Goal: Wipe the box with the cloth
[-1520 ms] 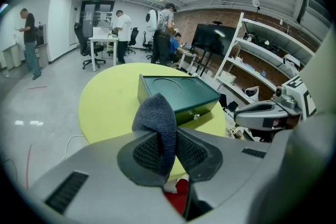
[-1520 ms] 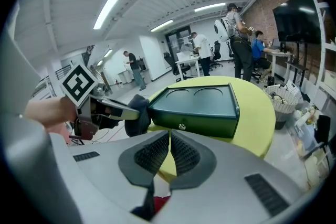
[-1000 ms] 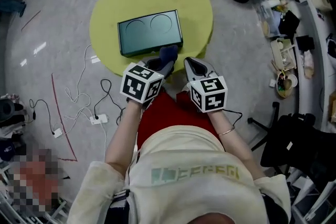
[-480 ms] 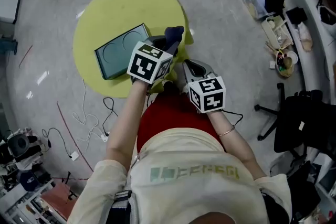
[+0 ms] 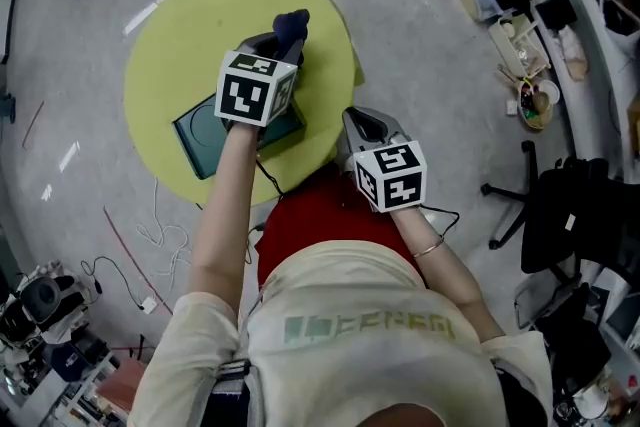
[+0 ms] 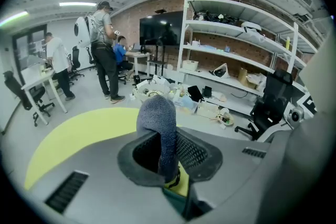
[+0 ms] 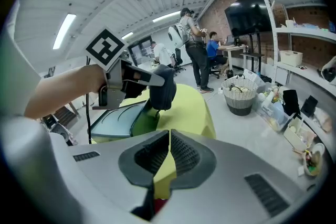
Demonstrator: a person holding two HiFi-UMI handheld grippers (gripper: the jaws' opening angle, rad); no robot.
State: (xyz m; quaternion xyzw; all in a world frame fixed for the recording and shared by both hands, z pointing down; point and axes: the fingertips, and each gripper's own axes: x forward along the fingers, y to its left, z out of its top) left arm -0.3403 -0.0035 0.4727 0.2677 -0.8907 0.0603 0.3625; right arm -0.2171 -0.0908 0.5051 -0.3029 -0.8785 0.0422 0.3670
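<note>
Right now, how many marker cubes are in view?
2. One marker cube sits on the left gripper, by the box on the yellow mat; the other on the right gripper, nearer the person. None seems hidden.

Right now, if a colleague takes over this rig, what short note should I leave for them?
Left gripper: shut on the cloth, held by the box's edge.
Right gripper: shut, empty, close to the body, apart from the box.
Box: lies flat on the yellow surface.
Done: the cloth is in the jaws and at the box.
Left: wipe the box. I cannot tell whether the cloth touches it, or how much is already wiped.
</note>
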